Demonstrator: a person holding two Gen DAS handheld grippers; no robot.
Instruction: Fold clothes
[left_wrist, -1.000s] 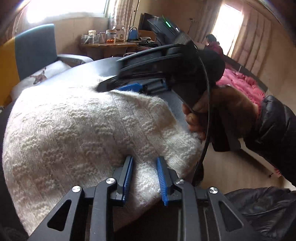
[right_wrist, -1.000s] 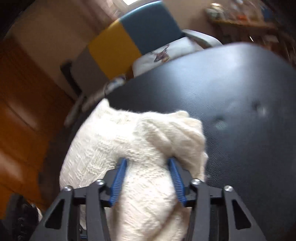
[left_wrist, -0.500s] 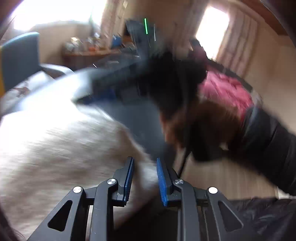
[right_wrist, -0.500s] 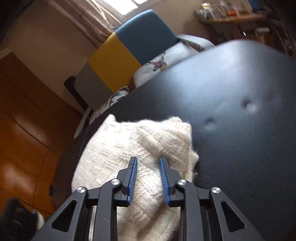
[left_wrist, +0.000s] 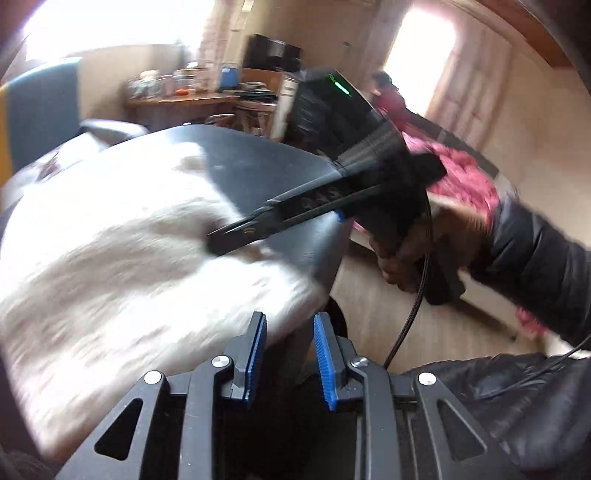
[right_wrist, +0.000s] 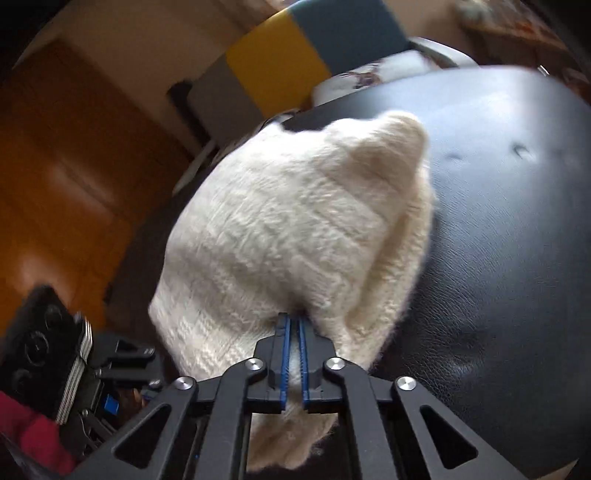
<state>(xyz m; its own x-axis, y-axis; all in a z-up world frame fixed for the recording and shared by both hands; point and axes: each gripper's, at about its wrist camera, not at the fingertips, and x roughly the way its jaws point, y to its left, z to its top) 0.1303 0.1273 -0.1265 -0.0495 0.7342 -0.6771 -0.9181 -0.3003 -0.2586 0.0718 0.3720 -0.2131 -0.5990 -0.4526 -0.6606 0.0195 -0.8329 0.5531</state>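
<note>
A cream knitted sweater (right_wrist: 295, 236) lies bunched on a black padded table (right_wrist: 498, 240). My right gripper (right_wrist: 293, 325) is shut on the sweater's near edge, with knit pinched between the blue pads. In the left wrist view the sweater (left_wrist: 122, 266) is blurred and fills the left half. My left gripper (left_wrist: 288, 325) is open at the sweater's right edge, with nothing between its pads. The right gripper (left_wrist: 236, 236) reaches in from the right, its tips on the knit.
A yellow and blue armchair (right_wrist: 295, 48) stands behind the table. A wooden cabinet (right_wrist: 55, 177) is at the left. A cluttered wooden desk (left_wrist: 184, 99) and pink bedding (left_wrist: 465, 181) lie beyond the table. The table's right edge (left_wrist: 332, 251) drops to wooden floor.
My right gripper closed from wide open onto the sweater's edge and lifted it. My left gripper let the knit slip out and shifted right toward the table's edge.
</note>
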